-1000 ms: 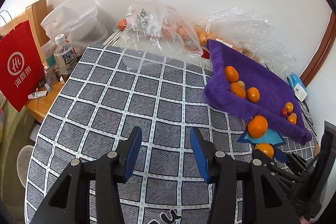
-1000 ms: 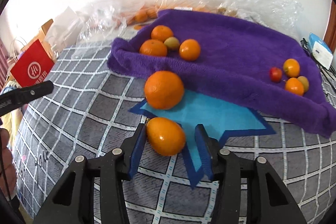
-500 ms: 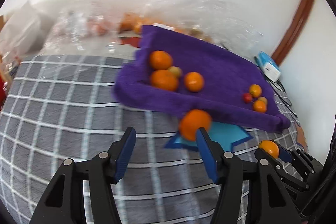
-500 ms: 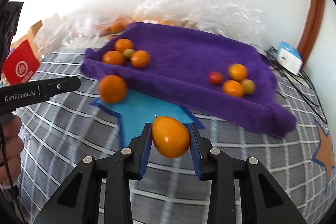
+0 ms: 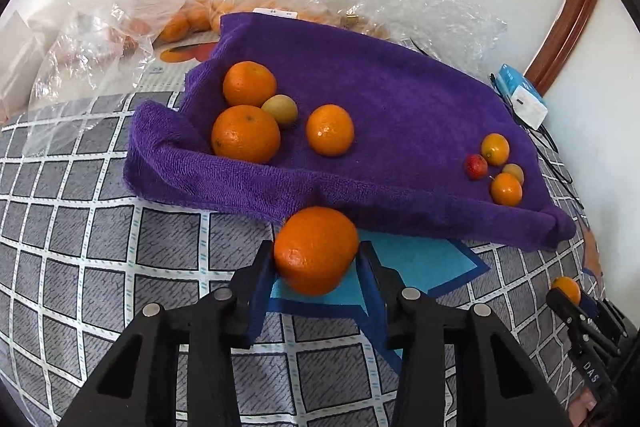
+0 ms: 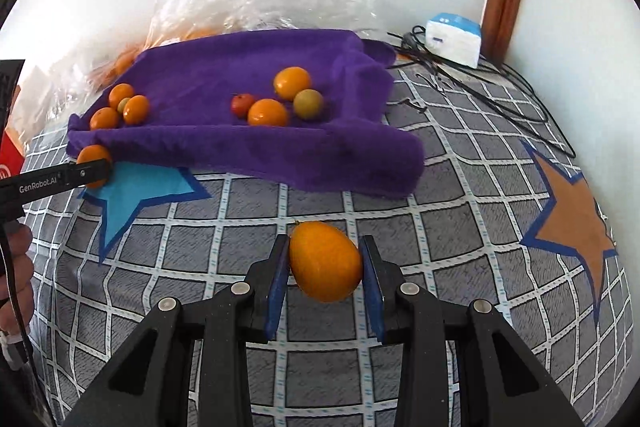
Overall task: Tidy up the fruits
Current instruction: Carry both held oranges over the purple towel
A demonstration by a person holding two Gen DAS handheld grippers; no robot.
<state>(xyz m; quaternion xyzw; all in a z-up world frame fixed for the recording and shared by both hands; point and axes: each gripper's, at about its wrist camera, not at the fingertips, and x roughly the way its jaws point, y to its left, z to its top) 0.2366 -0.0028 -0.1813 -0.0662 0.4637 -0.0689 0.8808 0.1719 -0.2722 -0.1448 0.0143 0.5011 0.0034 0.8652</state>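
While each claw (image 5: pixel 316 263) (image 6: pixel 325 263) clamps an orange (image 5: pixel 316 251) (image 6: pixel 325 261), purple towel (image 5: pixel 400 99) lies ahead.

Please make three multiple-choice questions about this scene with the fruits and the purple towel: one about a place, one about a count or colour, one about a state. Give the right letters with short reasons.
1. Where does the blue star patch lie?
A. Beside the purple towel's near edge
B. On the wall
C. Inside the plastic bag

2. How many fruits lie in the small group with the red one?
A. Two
B. Four
C. Seven

3. What is the state of the right tongs?
A. Open and empty
B. Shut on an oval orange fruit
C. Shut on the towel

Answers:
1 A, the star pokes out from under the towel's edge.
2 B, two orange, one greenish, one red.
3 B, both pads press the fruit.
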